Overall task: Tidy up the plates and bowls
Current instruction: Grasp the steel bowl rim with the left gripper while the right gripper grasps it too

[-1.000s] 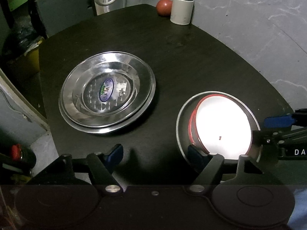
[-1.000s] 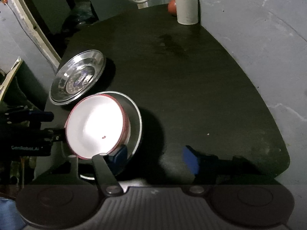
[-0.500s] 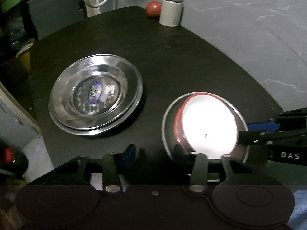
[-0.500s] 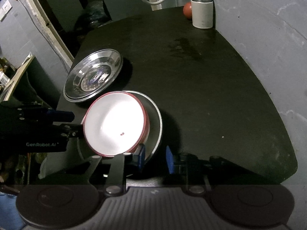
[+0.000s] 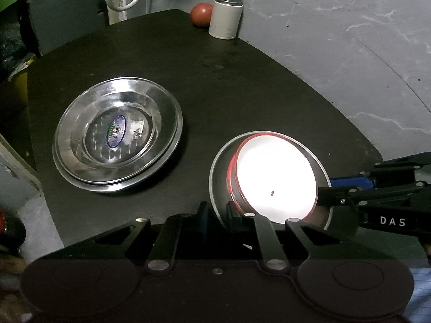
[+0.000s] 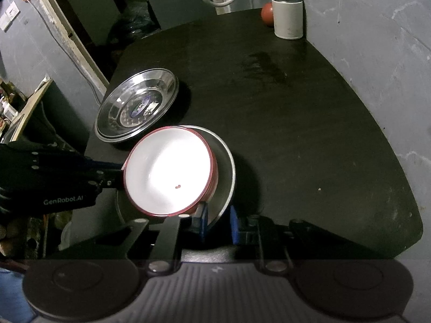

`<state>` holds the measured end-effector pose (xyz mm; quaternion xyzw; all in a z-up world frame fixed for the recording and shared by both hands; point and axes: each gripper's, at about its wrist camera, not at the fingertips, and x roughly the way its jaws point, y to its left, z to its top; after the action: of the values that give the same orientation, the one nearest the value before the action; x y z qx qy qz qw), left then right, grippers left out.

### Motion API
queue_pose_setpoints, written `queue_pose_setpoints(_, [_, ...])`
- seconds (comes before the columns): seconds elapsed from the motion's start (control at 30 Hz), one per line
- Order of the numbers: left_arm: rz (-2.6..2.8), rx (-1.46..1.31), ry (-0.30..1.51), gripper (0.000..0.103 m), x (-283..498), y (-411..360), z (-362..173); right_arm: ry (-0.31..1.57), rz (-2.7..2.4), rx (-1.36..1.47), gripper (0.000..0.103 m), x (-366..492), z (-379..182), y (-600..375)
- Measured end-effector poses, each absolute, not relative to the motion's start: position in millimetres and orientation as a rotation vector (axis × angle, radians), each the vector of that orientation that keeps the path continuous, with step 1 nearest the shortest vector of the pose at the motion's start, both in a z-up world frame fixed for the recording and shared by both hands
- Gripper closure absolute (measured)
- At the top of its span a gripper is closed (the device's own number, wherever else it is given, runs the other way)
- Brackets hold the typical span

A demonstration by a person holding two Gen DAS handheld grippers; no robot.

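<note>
Both sets of tongs have closed since a second ago. The left gripper (image 5: 216, 214), whose fingers then stood wide apart, now has its pads pinched on the near rim of the steel plate (image 5: 215, 169) that carries the red-rimmed bowl (image 5: 274, 177). The right gripper (image 6: 217, 222) has done the same from the other side, its blue pads drawn in from a wide gape to nip the plate's edge (image 6: 227, 177) just ahead of them. To my eye that means the grasp is made and the pair is ready to be lifted and carried, bowl riding on plate; the bowl (image 6: 167, 172) sits off-centre towards the left tongs, so it may slide if the plate tips.

The two tools come in low from opposite sides of the plate, fingers roughly level with the dark table (image 5: 242, 86). Each one shows at the edge of the other's view.

Further out from the left tongs, ahead and to their left, lie the stacked steel plates (image 5: 118, 134), well apart from the held one. Farthest off, at the table's back edge, stand a white canister (image 5: 226, 17) and a red ball (image 5: 201, 14) touching or just beside it.
</note>
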<state>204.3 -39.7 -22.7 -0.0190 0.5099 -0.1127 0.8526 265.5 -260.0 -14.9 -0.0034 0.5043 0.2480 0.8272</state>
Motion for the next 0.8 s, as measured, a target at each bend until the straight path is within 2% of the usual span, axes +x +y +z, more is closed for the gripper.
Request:
queue_pose_setpoints(0.47, [-0.249, -0.043, 1.067, 0.091, 205.2, -39.7, -22.8, 1.086, 0.529, 0.012, 0.08, 268.1, -17.0, -260.1])
queue_pose_setpoints(0.8, [-0.248, -0.093, 1.066, 0.092, 206.6, -31.9, -20.1, 1.08, 0.528, 0.006, 0.082, 266.1, -16.8, -259.3])
